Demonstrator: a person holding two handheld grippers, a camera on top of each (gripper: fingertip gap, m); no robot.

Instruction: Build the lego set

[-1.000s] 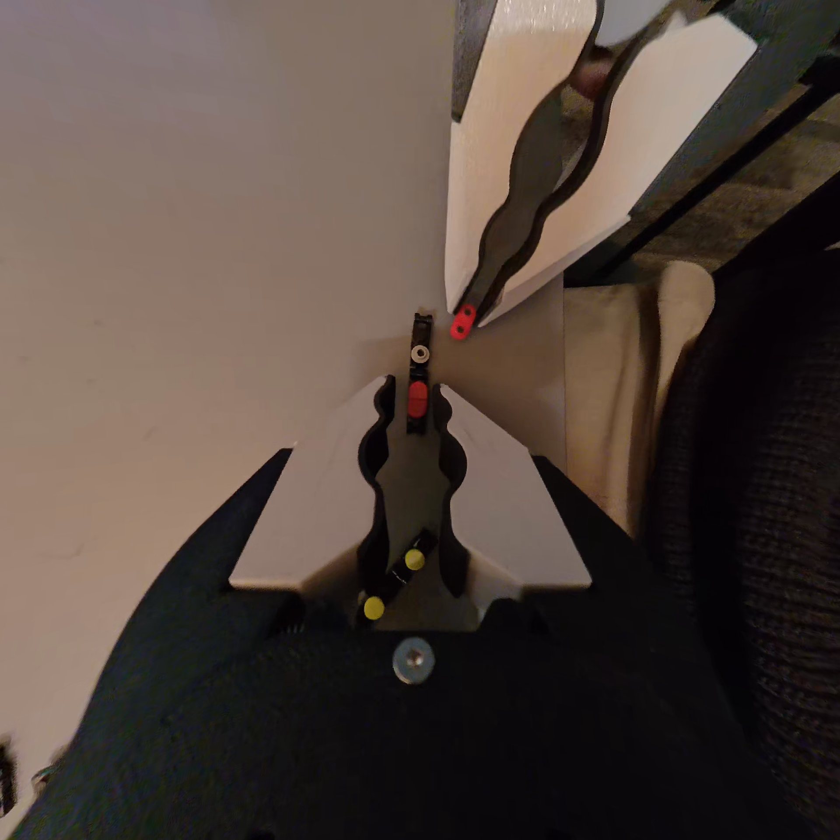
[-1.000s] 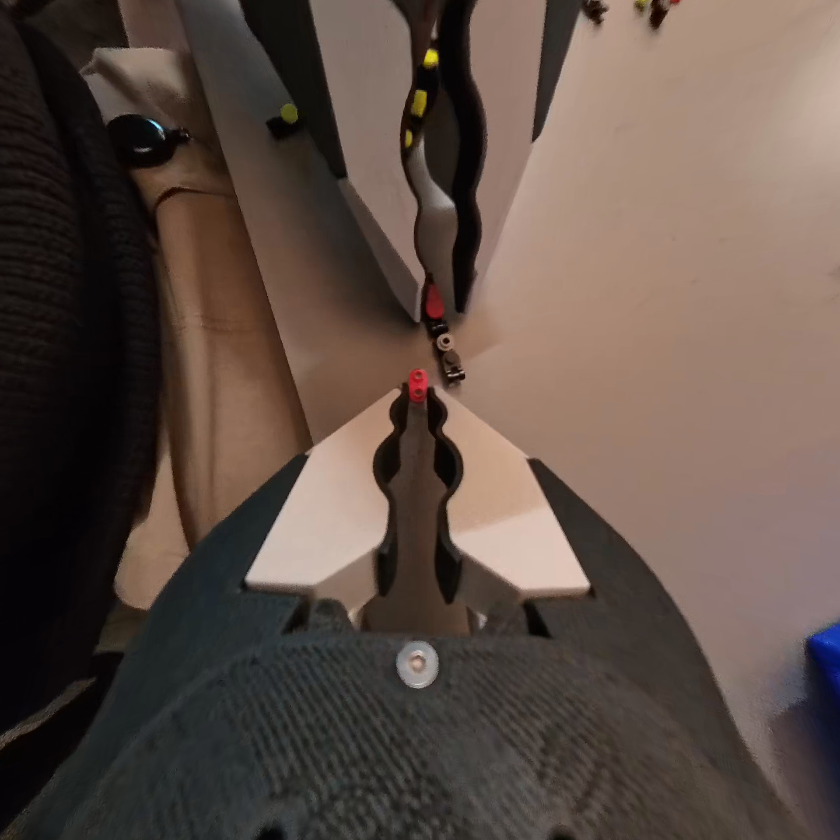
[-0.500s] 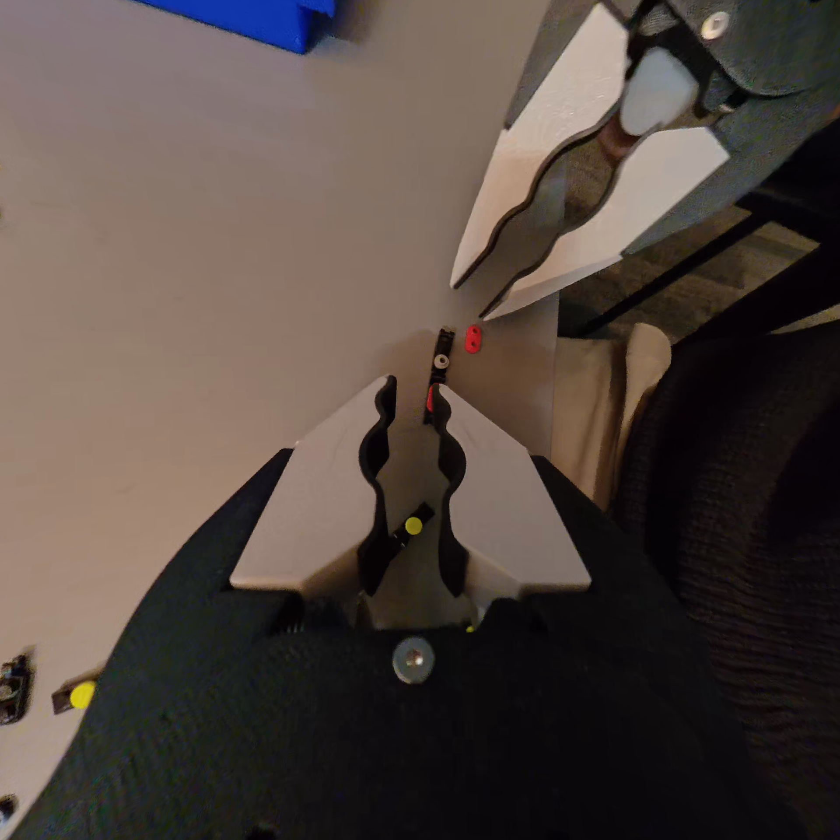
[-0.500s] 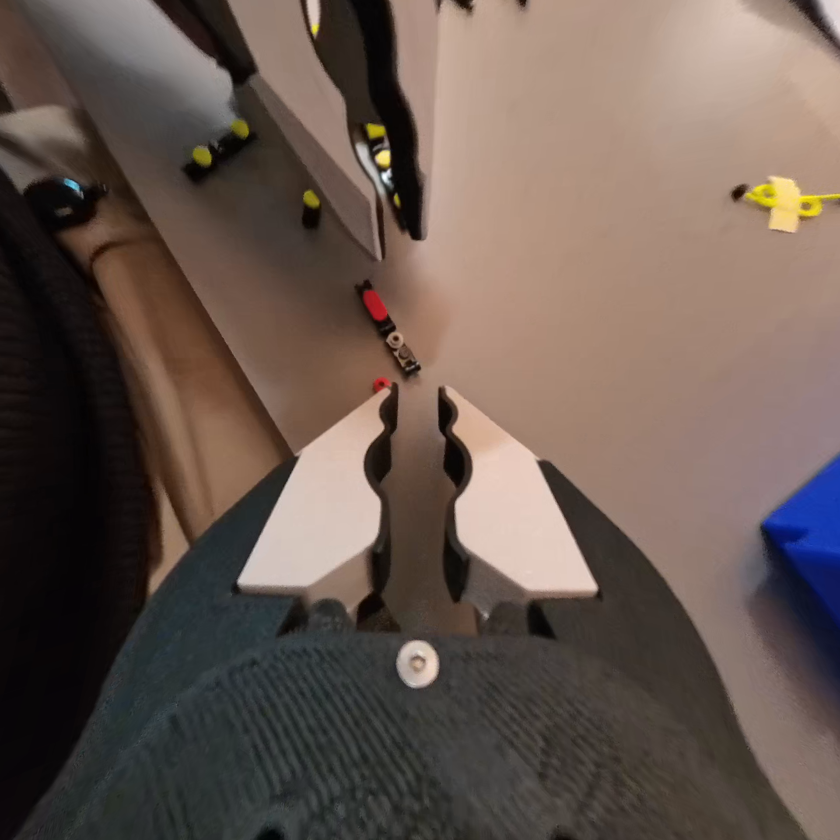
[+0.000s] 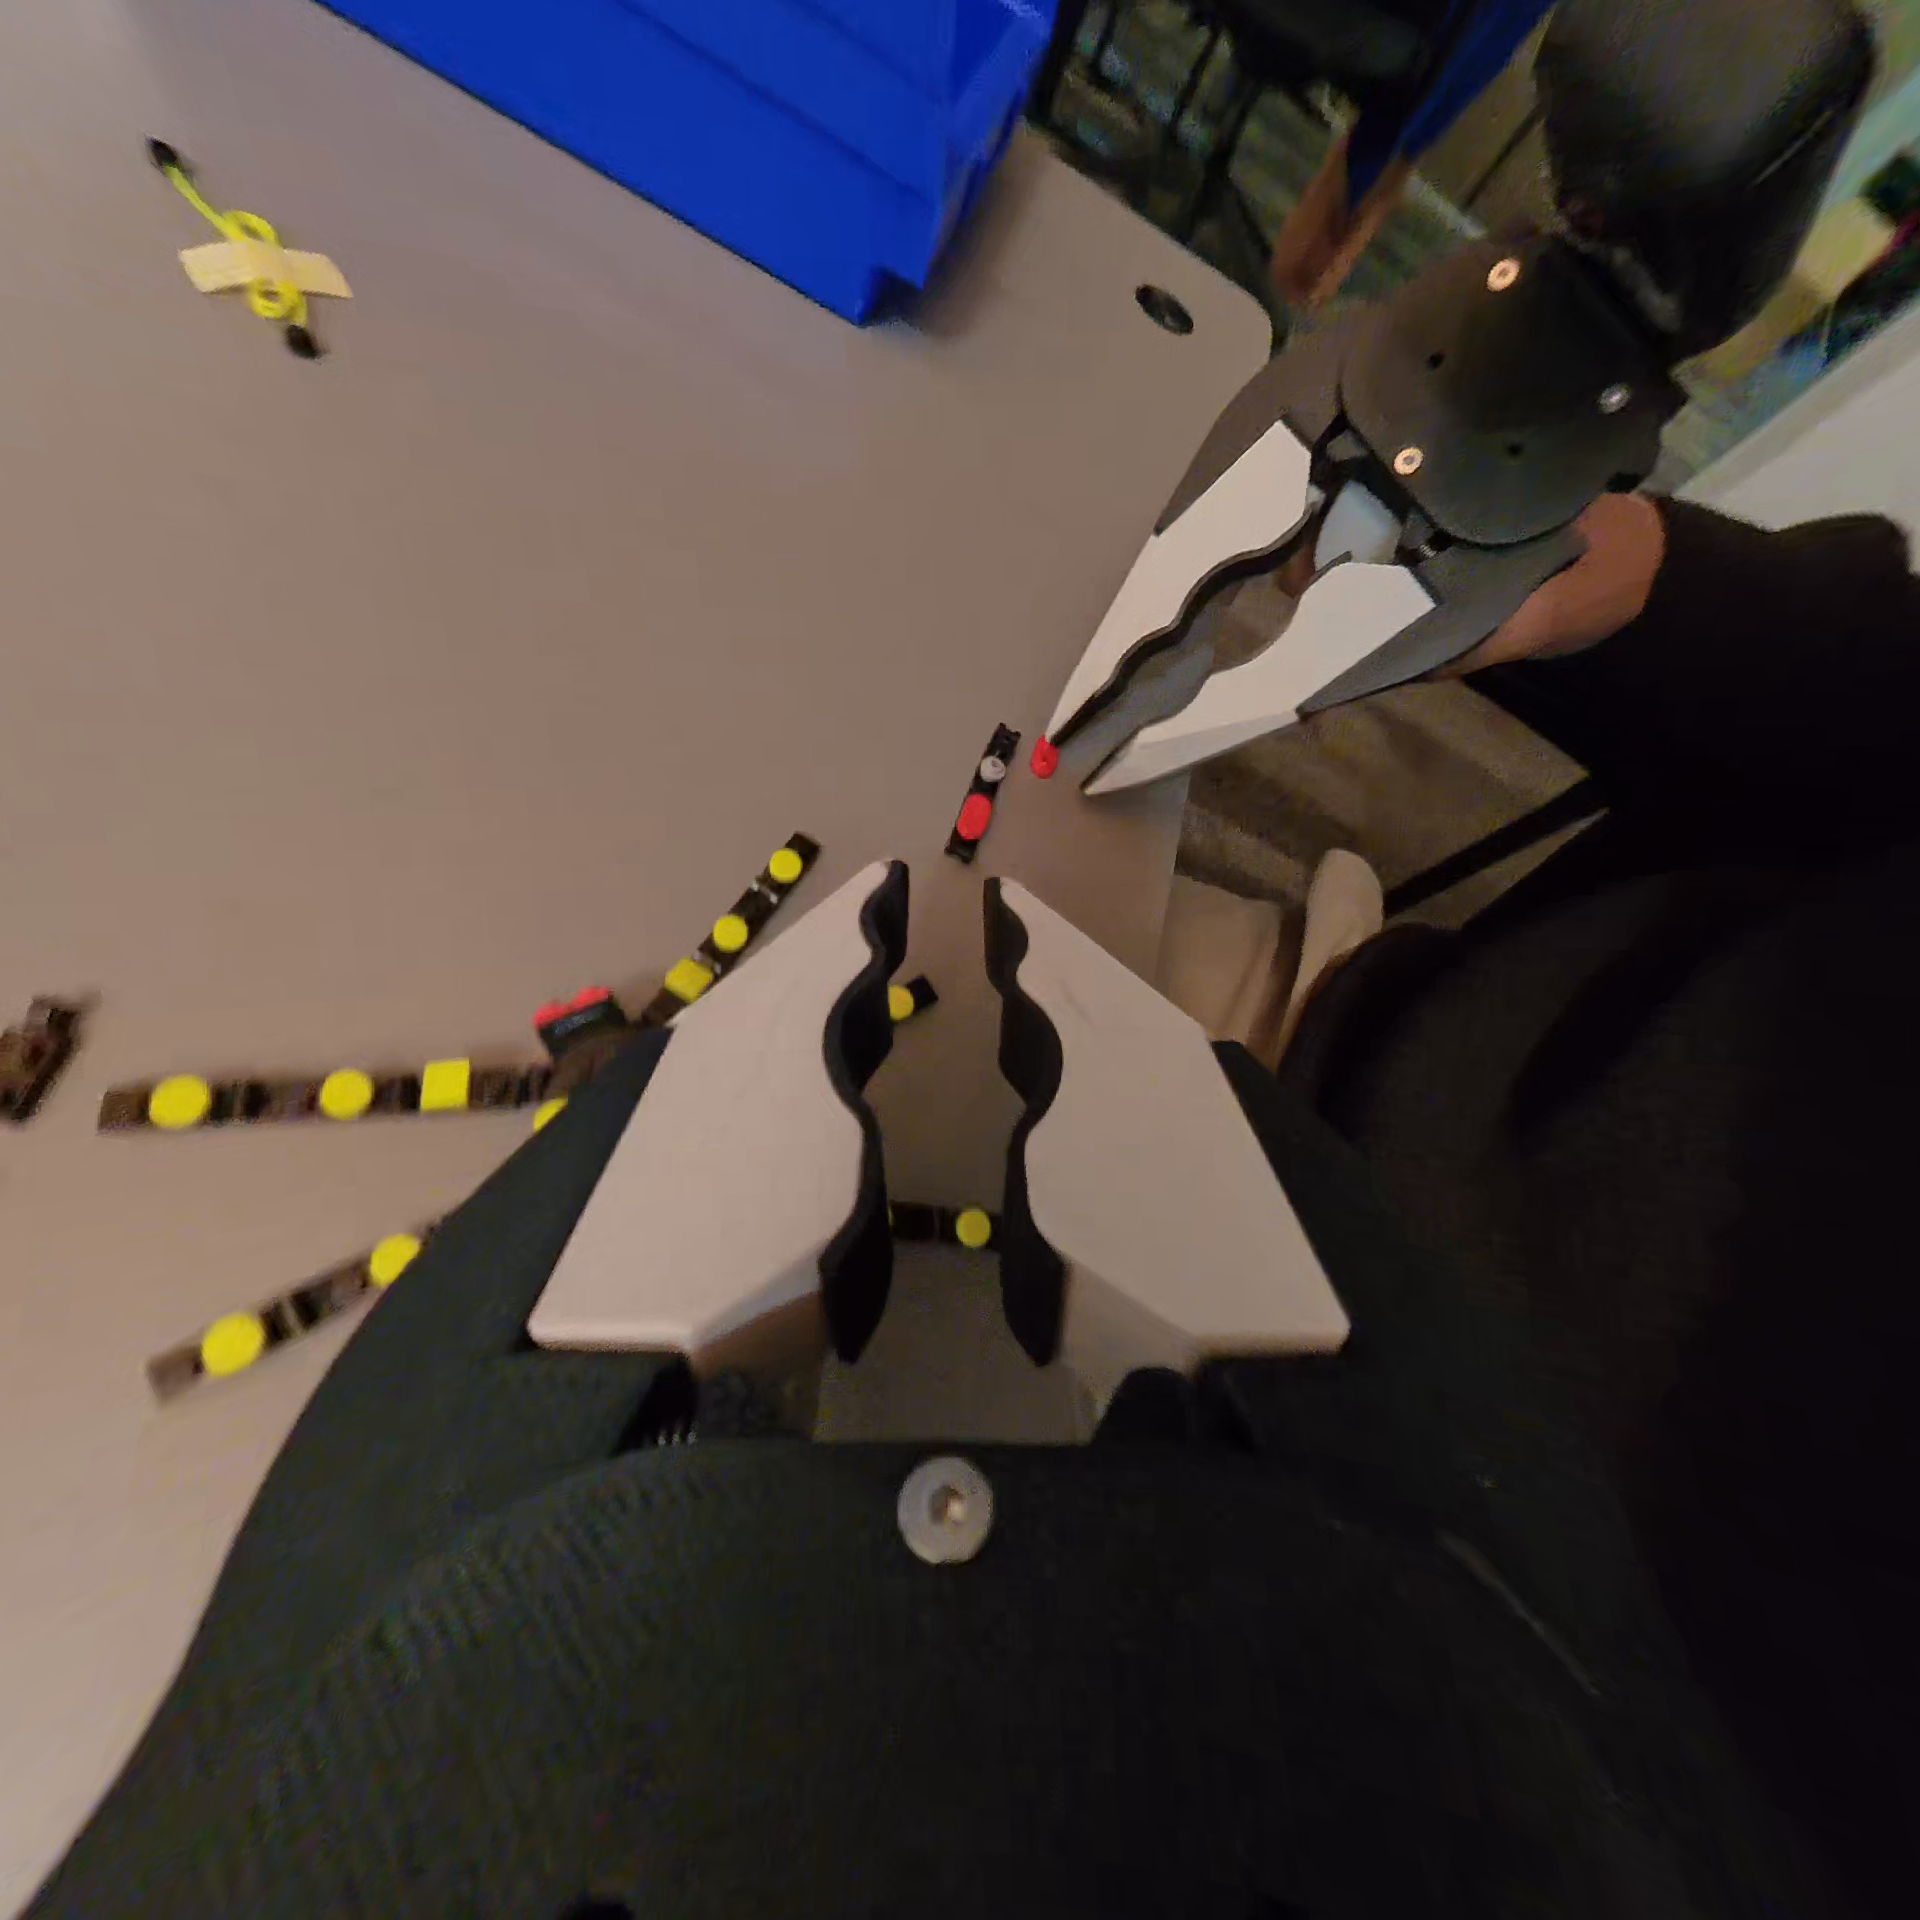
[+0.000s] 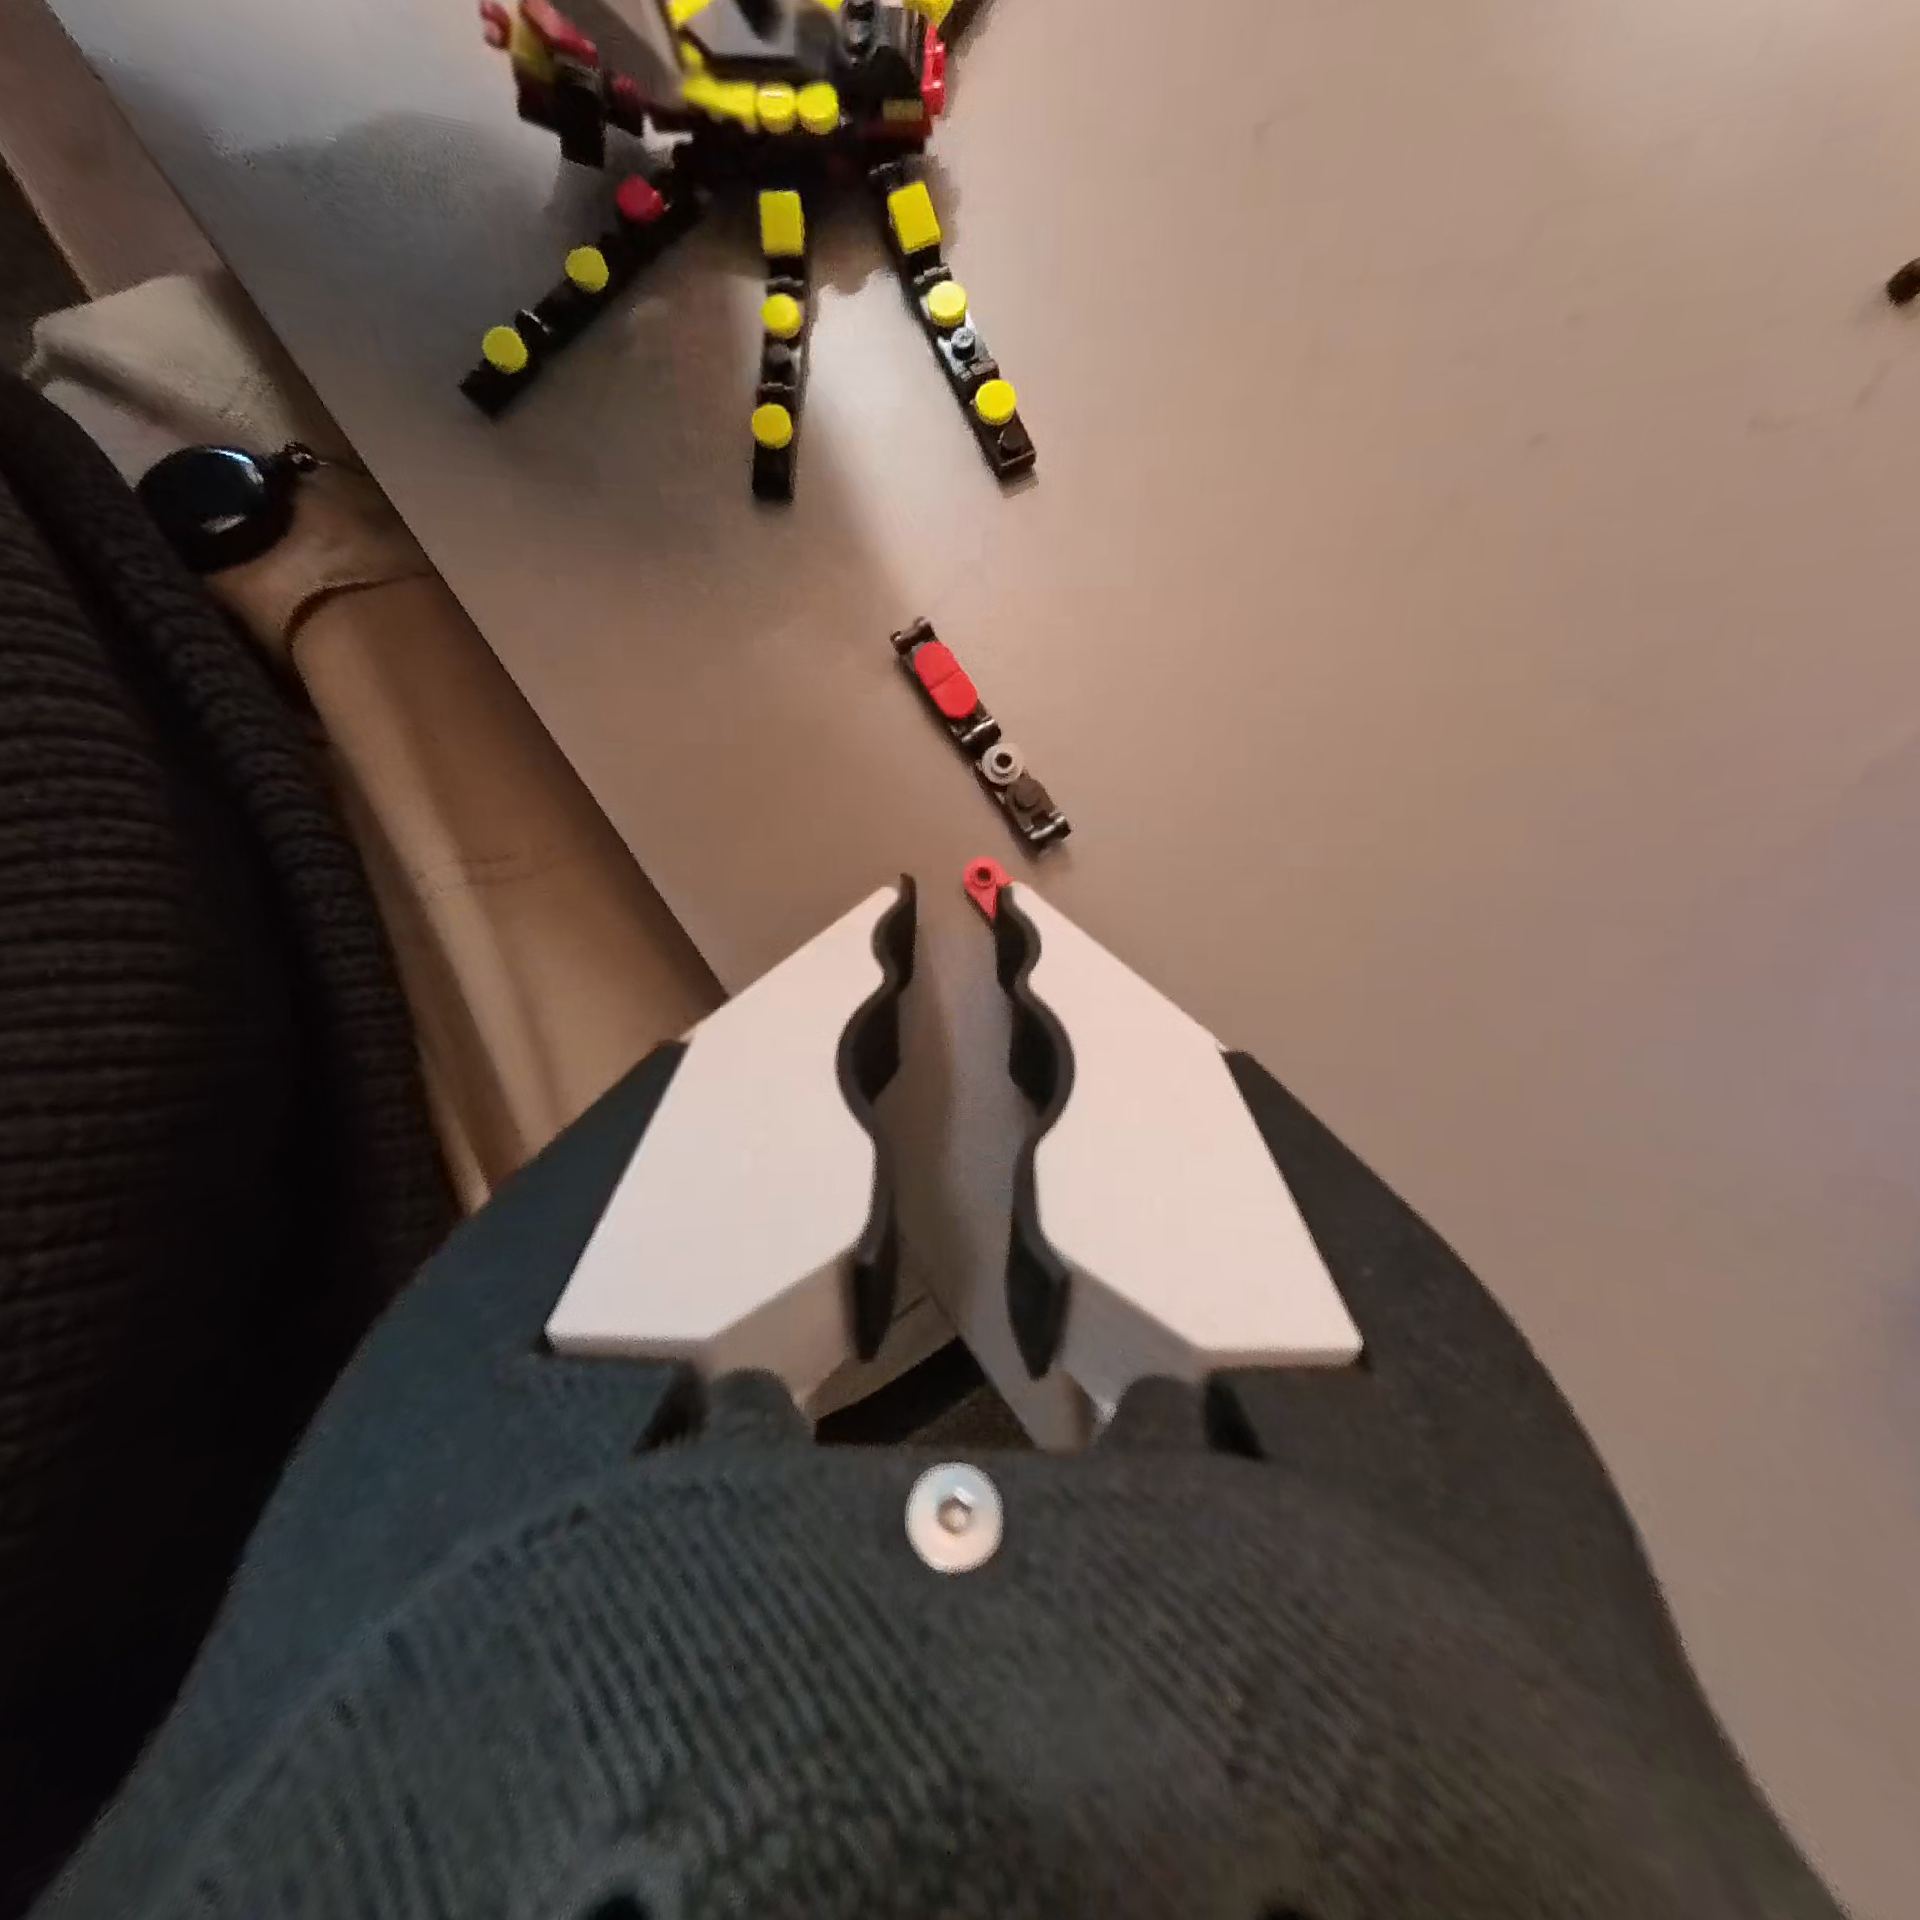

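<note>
A short black lego strip (image 6: pixel 977 727) with a red tile and a grey stud lies flat on the table near its edge; it also shows in the left wrist view (image 5: pixel 977 795). A tiny red piece (image 6: pixel 982 883) lies just off its end, touching one fingertip of my open right gripper (image 6: pixel 956 894). In the left wrist view the right gripper (image 5: pixel 1065 764) reaches in from the right beside the red piece (image 5: pixel 1042 756). My left gripper (image 5: pixel 940 883) is open and empty, short of the strip. The black-and-yellow legged lego model (image 6: pixel 779 114) stands beyond; its legs (image 5: pixel 343 1096) spread left of my left gripper.
A blue bin (image 5: pixel 779 135) stands at the far table edge. A yellow piece under tape (image 5: pixel 260 270) lies far left, and a small dark piece (image 5: pixel 36 1055) at the left border. The table edge (image 6: pixel 499 665) runs close by, with a person's lap and a black badge reel (image 6: pixel 213 504) beyond it.
Both grippers opened. The right one let the red piece drop beside the strip; its fingertip now touches it. The left one released the strip and pulled back, showing the model's legs.
</note>
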